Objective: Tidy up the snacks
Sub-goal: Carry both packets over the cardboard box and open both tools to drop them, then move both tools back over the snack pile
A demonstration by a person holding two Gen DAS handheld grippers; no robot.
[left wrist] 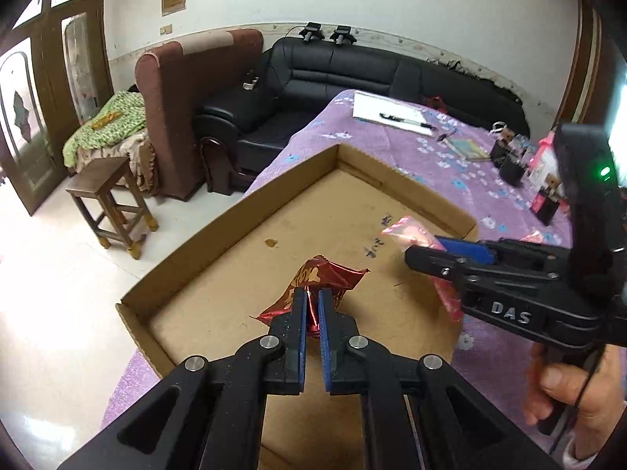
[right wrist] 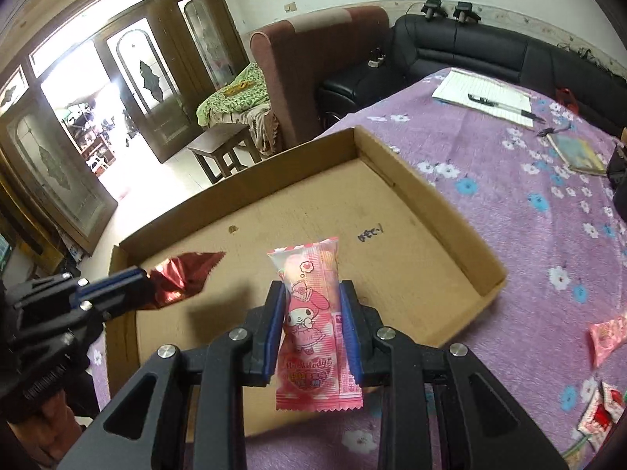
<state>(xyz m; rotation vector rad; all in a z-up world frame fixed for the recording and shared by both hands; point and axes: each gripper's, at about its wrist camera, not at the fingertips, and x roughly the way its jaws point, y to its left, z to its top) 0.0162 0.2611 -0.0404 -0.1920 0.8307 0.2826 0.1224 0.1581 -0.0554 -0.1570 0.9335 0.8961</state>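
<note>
Over the shallow cardboard tray (right wrist: 439,211) on the purple flowered cloth (right wrist: 529,211), two hand-held grippers hang side by side, each with one snack; the left gripper (left wrist: 312,305) has its blue pads pressed nearly together on a crumpled red foil packet (left wrist: 313,278), which sticks out past the fingertips over the tray's floor, its loose end fanning away from the jaws, and in the right wrist view the same packet (right wrist: 180,278) points toward the tray's middle; its long axis I cannot tell, it is too crushed; the right gripper (right wrist: 311,305) pinches a pink snack packet (right wrist: 313,321) across its width, the fingers held apart by it; this packet's long axis runs along the gripper's fingers, one crimped end sticking out beyond the tips over the tray, the other end back toward the handle, printed face up toward the camera; in the left wrist view the right gripper (left wrist: 427,248) comes in from the right, a hand (left wrist: 568,395) on its handle; counted: one tray, bare inside apart from a small stain and some pen marks; one red foil packet, one pink packet held; another pink packet (right wrist: 609,335) lies on the cloth right of the tray, and red-and-white wrappers (right wrist: 599,415) lie near the edge, too clipped to count; farther off a notepad (right wrist: 486,92) carries one pen (right wrist: 505,106).
</note>
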